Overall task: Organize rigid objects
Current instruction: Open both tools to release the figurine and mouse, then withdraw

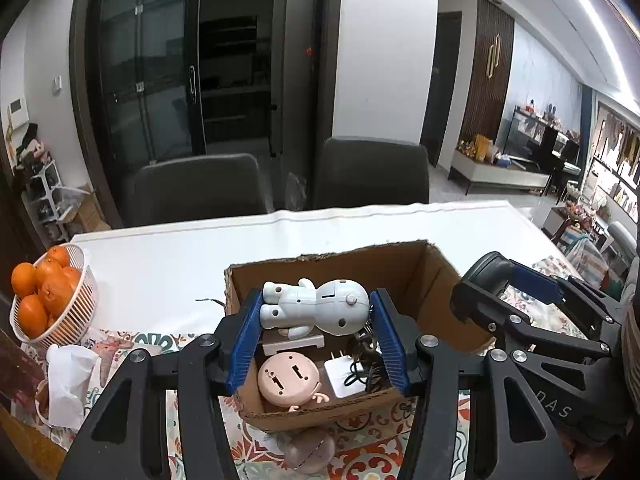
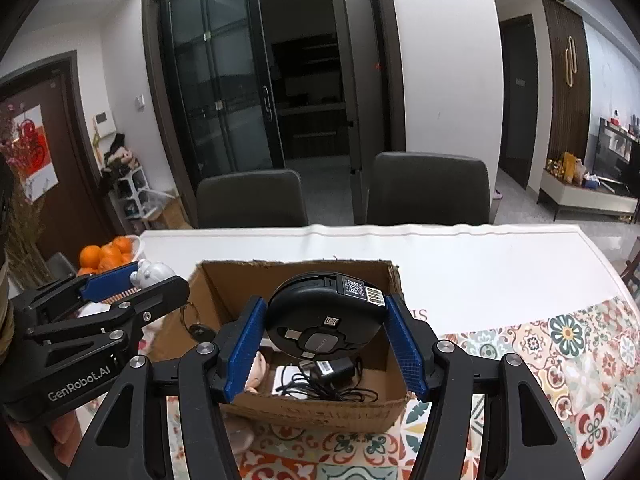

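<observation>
An open cardboard box (image 1: pixel 416 268) (image 2: pixel 224 280) stands on the table. My left gripper (image 1: pixel 316 312) is shut on a white robot figurine (image 1: pixel 320 306), held sideways above the box; it also shows in the right wrist view (image 2: pixel 150 272). My right gripper (image 2: pixel 326 316) is shut on a round black disc device (image 2: pixel 324 316), held over the box. In the box lie a pink round toy (image 1: pixel 288 378), a white charger (image 1: pixel 342 376) and tangled black cables (image 2: pixel 320 386). The right gripper shows in the left wrist view (image 1: pixel 520 292).
A white basket of oranges (image 1: pixel 48 292) stands at the table's left edge, with crumpled tissue (image 1: pixel 68 380) in front of it. A patterned cloth (image 2: pixel 560 352) covers the near table. A roundish object (image 1: pixel 310 450) lies before the box. Two dark chairs (image 1: pixel 372 172) stand behind.
</observation>
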`<state>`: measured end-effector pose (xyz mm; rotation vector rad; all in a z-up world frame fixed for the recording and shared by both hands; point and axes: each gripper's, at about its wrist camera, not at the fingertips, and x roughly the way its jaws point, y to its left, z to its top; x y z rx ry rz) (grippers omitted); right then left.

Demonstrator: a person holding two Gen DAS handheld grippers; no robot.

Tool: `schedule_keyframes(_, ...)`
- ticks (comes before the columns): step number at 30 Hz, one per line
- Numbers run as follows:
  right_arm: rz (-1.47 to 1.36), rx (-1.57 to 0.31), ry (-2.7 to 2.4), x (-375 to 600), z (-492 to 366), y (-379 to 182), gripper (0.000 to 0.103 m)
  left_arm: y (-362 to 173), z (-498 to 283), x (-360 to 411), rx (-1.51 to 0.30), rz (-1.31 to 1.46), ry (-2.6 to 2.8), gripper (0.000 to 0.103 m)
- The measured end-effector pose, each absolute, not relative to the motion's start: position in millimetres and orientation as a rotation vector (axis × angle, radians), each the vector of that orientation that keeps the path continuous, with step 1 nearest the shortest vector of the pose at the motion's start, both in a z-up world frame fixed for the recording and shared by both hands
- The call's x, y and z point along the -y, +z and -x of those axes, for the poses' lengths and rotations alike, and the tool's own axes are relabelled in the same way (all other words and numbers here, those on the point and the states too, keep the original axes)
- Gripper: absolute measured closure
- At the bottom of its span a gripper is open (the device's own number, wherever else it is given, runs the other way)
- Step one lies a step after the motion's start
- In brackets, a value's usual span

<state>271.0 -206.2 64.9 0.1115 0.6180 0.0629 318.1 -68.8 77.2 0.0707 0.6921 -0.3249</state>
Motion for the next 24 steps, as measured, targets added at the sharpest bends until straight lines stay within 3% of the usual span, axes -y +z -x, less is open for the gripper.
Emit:
schedule_keyframes(14, -0.1, -0.712, 0.053, 209.8, -295.6, 33.7, 0.042, 42.2, -336.0, 71.1, -0.793, -0.084, -0.302, 0.049)
schedule_keyframes(17, -0.092, -0.695, 0.045, 210.5, -293.8, 35.8, 0.041, 40.5, -335.2, 69.4, -0.798, -0.074, -0.299, 0.037)
schedule_keyframes(24, -0.08, -0.675, 0.036, 210.2, -284.9, 43.7, 0.041, 49.9, -320.7, 65.6, -0.763, -0.073, -0.269, 0.037)
